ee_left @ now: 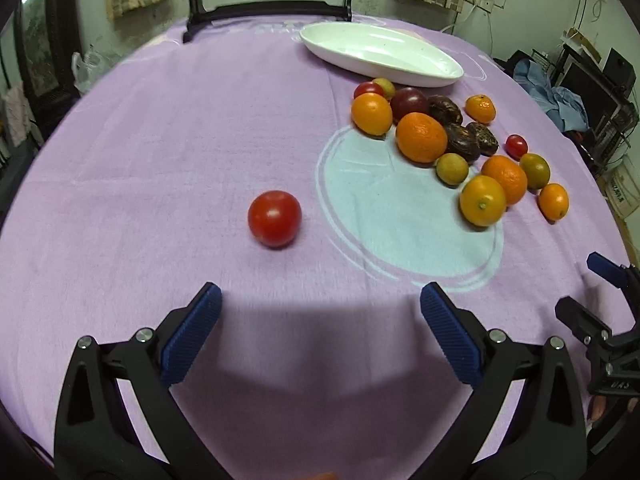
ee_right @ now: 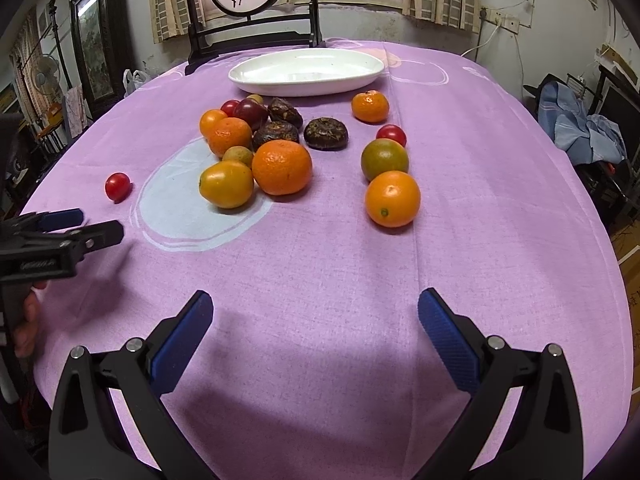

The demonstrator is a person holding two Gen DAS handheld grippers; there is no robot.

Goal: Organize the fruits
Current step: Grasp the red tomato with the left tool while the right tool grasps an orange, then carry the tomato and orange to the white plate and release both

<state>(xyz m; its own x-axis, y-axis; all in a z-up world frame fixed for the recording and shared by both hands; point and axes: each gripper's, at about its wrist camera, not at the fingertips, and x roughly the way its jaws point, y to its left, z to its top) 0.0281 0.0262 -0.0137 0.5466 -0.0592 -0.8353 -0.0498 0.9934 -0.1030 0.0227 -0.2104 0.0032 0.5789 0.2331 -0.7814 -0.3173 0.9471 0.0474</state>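
A lone red cherry tomato (ee_left: 274, 219) lies on the purple cloth just ahead of my left gripper (ee_left: 320, 304), which is open and holds nothing. The same tomato (ee_right: 118, 186) shows at the left of the right wrist view. A heap of oranges (ee_left: 421, 137), dark brown fruits (ee_left: 462, 142), small green-yellow fruits and more cherry tomatoes lies to the right, below an empty white oval plate (ee_left: 440, 74). My right gripper (ee_right: 316, 306) is open and empty, short of an orange (ee_right: 392, 199) and a green-orange fruit (ee_right: 384, 159). The white plate (ee_right: 248, 80) sits beyond the heap (ee_right: 282, 167).
A round table under a purple cloth (ee_right: 340, 272) with a pale blue circle motif (ee_left: 380, 208). A dark wooden screen stand (ee_right: 248, 36) rises at the table's far edge. The left gripper (ee_right: 80, 226) and a hand show at the left edge. Clutter and blue cloth lie off the table's right.
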